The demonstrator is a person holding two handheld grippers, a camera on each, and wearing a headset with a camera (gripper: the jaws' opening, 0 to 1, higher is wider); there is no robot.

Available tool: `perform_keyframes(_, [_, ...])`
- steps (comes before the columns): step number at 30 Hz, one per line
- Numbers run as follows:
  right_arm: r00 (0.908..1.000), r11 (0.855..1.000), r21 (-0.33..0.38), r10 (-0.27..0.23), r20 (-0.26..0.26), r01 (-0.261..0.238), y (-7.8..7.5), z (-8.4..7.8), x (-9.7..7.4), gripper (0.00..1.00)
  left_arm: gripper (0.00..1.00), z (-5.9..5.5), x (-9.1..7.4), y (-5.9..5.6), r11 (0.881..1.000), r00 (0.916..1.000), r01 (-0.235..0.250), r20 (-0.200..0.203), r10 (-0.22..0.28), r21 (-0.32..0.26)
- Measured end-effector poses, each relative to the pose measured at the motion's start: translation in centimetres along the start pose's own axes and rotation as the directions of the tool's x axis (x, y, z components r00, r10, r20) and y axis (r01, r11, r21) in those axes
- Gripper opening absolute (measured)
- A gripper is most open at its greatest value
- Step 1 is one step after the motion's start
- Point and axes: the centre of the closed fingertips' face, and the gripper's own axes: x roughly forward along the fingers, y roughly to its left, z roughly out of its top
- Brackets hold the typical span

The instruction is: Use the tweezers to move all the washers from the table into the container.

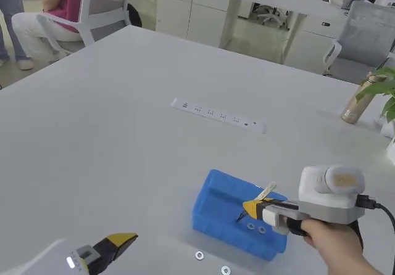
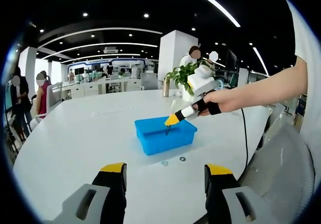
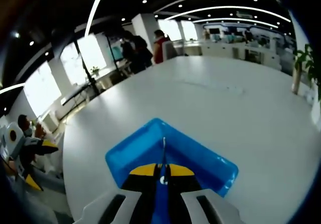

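The blue container [image 1: 216,208] [image 2: 161,137] [image 3: 145,146] sits on the white table near its front edge. Two washers [image 1: 257,228] lie inside it. Two more washers [image 1: 199,255] [image 2: 164,162] rest on the table just in front of it. My right gripper [image 1: 250,208] [image 2: 173,119] [image 3: 161,171] hovers over the container, shut on thin tweezers [image 1: 265,193] [image 2: 169,126] [image 3: 163,151] whose tips point down into it. I cannot tell whether the tips hold a washer. My left gripper [image 1: 120,243] [image 2: 165,173] is open, low and to the left of the container, with nothing between its fingers.
A white power strip [image 1: 217,114] lies across the middle of the table. A bottle [image 1: 357,105] and a green plant [image 1: 384,87] stand at the far right edge. A person sits on a chair [image 1: 92,16] beyond the far left corner.
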Motion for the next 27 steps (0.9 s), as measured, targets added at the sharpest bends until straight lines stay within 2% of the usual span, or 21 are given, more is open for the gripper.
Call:
perform_keyframes(17, [0.9996,0.999,-0.038,-0.008,-0.027,0.007,-0.10,-0.50,0.16,0.03,0.62,-0.12,0.00,-0.05,1.000,1.0000,0.002,-0.008,-0.002,0.005])
perform_keyframes(27, [0.9998,0.999,-0.042,-0.006,-0.019,0.005,0.02,-0.12,-0.04,0.04,0.62,-0.23,0.02,-0.02,1.000,0.9999,0.002,-0.014,-0.002,0.010])
